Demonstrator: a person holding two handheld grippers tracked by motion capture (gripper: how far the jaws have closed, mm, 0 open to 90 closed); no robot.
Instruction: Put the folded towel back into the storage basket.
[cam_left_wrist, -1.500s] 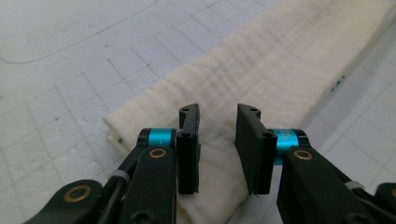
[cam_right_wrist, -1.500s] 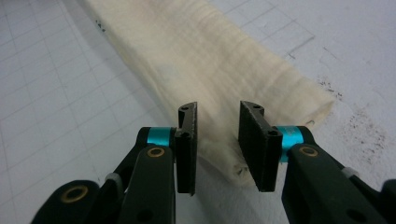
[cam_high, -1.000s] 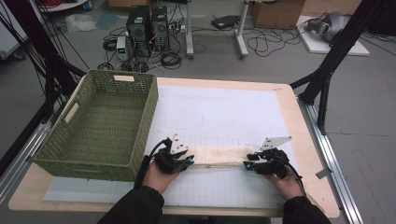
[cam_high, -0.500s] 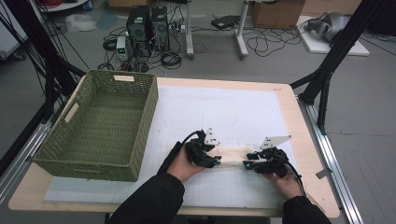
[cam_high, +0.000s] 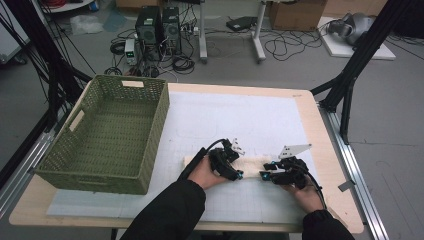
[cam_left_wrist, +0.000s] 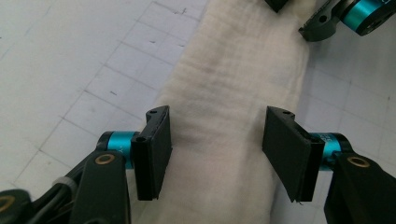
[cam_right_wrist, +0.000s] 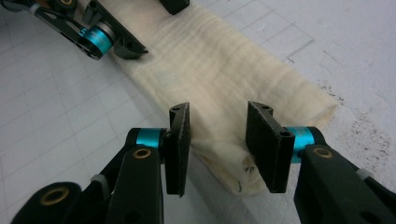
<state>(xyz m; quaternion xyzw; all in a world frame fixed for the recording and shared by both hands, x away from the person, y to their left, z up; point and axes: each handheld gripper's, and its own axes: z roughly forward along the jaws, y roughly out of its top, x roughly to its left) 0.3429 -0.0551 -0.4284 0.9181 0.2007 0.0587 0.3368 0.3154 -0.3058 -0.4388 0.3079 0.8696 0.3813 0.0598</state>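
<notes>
High view first, starting at the near edge of the table: two dark sleeves come in, each hand carrying a gripper, and both meet at the cream cloth (cam_high: 250, 162), a long folded strip lying flat on the white gridded mat (cam_high: 240, 120). That cloth is our landmark.

Left gripper (cam_high: 231, 170) sits at the middle of the strip. In the left gripper view its jaws stand wide apart, one on each long side of the cloth (cam_left_wrist: 224, 116), nothing pinched yet. Looks like it is straddling the strip to take it across its width.

Right gripper (cam_high: 270, 175) is at the cloth's right end. In the right gripper view its jaws are also apart, bracketing the end corner of the cloth (cam_right_wrist: 233, 74), pads (cam_right_wrist: 180, 140) close to the fabric but not closed on it. The spacing of the two tools suggests a fold, one end brought over toward the middle, though that is only my reading.

Further out, well to the left of the cloth, the green woven basket (cam_high: 150, 130) stands on the table with its open top up. Its floor looks bare; nothing inside that I can make out. It may be where the cloth is headed, but I cannot be sure.

Beyond the cloth and past the table's far edge, computer towers (cam_high: 157, 22) and loose cables sit on the floor.
</notes>
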